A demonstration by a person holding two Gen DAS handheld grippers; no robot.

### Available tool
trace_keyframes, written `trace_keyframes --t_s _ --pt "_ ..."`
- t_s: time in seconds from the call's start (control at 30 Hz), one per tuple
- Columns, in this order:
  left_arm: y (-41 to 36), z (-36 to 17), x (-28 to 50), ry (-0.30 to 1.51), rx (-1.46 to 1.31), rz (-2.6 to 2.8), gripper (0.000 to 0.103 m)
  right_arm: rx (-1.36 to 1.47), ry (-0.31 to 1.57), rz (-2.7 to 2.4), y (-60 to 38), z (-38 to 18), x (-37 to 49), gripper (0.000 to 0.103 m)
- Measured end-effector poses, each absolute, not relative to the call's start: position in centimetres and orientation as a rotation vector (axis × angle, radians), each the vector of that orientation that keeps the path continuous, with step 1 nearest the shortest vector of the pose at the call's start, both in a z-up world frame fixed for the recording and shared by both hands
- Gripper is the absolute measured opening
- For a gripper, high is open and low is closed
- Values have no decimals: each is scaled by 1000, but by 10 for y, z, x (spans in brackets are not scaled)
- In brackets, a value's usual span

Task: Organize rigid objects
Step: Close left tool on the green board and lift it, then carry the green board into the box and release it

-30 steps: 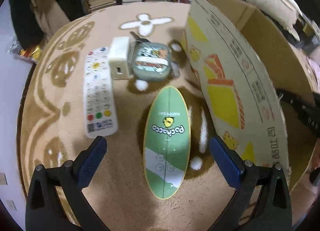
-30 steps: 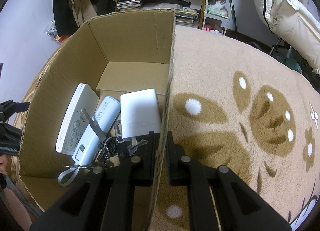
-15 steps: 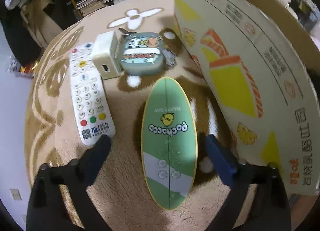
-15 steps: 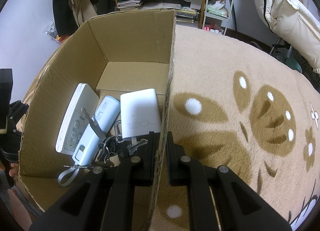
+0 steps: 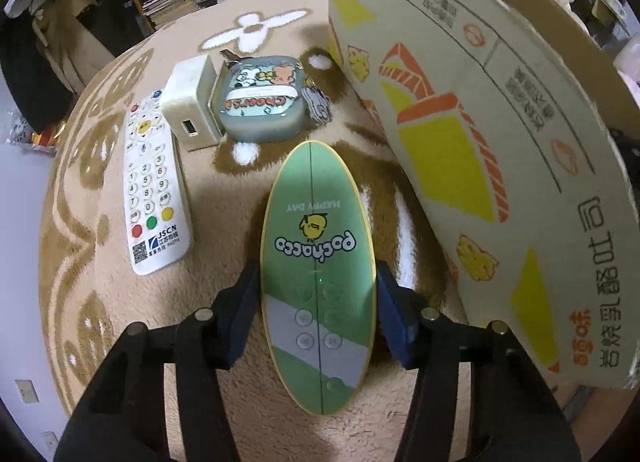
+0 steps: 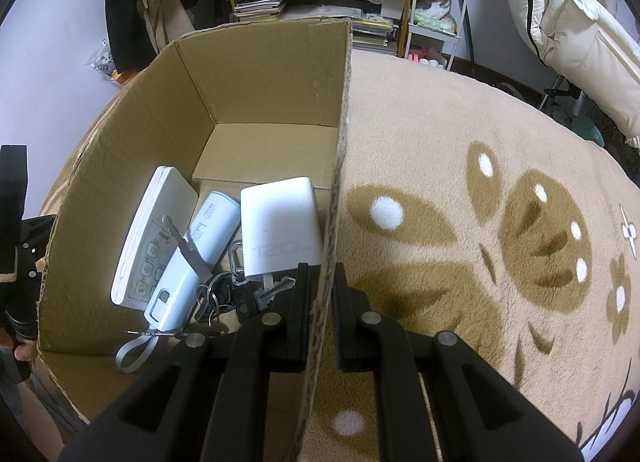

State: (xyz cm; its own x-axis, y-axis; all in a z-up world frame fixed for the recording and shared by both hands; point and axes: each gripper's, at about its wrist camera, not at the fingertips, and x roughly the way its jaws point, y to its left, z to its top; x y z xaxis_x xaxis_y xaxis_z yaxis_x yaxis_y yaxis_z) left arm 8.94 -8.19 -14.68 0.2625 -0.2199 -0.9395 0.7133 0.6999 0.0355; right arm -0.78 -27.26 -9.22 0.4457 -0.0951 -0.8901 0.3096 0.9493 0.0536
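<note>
The green oval Pochacco remote (image 5: 318, 274) lies on the beige patterned rug (image 5: 100, 262), pinched between the left gripper (image 5: 318, 302) pads. Just beside it stands the printed cardboard box (image 5: 480, 141) — its wall clamped by the right gripper (image 6: 320, 302). A white button remote (image 5: 154, 189) lies left.

Oval remote (image 5: 318, 262) at centre on rug (image 5: 100, 302); white remote (image 5: 154, 189) at 9 o'clock, charger (image 5: 192, 101) and tin (image 5: 260, 99) at 12, box (image 5: 500, 141) at 3.
</note>
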Motion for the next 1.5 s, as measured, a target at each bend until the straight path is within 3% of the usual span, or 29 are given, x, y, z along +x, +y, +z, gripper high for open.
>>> trace_keyframes --t_s 0.33,1.03,1.5 --pt "-69 -125 98 1140 465 -535 54 219 1083 -254 -272 -92 -8 10" --pt "-107 -4 38 760 511 -599 54 220 1083 -253 -273 -92 -8 10" --pt "-150 -6 40 773 428 -637 54 223 1082 -254 -272 -92 -8 10"
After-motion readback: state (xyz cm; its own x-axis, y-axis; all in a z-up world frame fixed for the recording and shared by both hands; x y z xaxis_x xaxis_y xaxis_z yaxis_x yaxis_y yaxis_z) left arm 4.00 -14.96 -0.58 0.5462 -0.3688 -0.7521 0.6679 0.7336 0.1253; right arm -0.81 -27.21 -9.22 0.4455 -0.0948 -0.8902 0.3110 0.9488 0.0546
